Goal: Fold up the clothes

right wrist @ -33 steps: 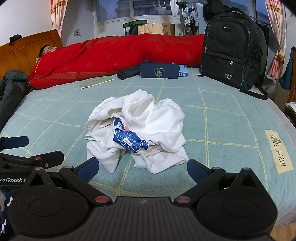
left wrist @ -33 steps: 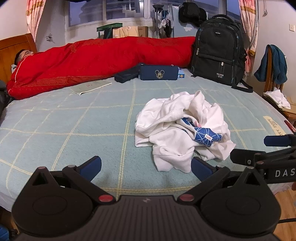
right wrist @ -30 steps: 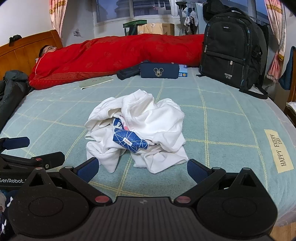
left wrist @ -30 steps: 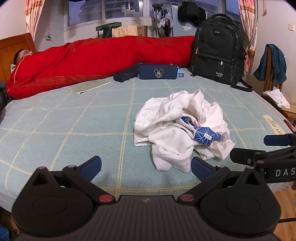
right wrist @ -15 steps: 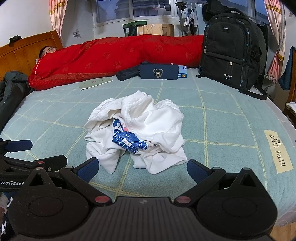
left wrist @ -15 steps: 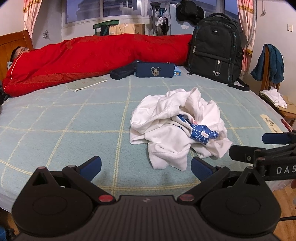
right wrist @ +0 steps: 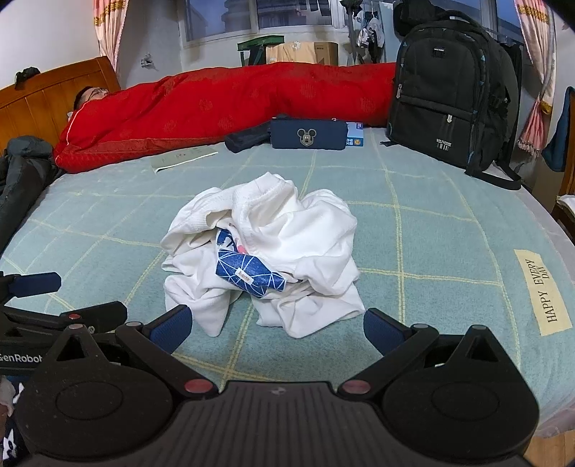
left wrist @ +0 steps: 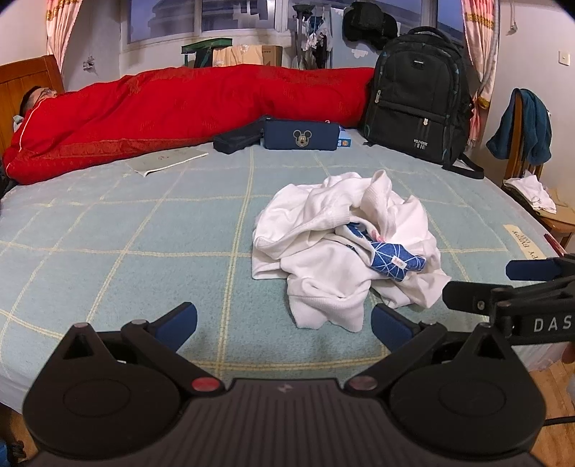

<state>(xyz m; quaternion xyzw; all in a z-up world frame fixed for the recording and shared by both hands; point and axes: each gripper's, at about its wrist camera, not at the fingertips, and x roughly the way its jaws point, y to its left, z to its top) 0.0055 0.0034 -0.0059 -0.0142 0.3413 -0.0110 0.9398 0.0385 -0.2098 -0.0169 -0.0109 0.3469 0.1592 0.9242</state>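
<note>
You faced a crumpled white garment (left wrist: 334, 251) with a blue patterned patch at frame centre, backpack (left wrist: 417, 97) upper right, both your left gripper (left wrist: 284, 319) and right gripper (right wrist: 275, 325) spread apart, empty.

Even indoor light, fisheye-warped edges

Wooden headboard (right wrist: 54, 97), dark window (left wrist: 233, 14)

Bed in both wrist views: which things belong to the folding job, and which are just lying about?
Job:
white garment, crumpled
left gripper, open
right gripper, open
bed, the work surface

Lying about:
backpack
Mickey pouch
black case
booklet
red quilt, over a sleeper
</note>
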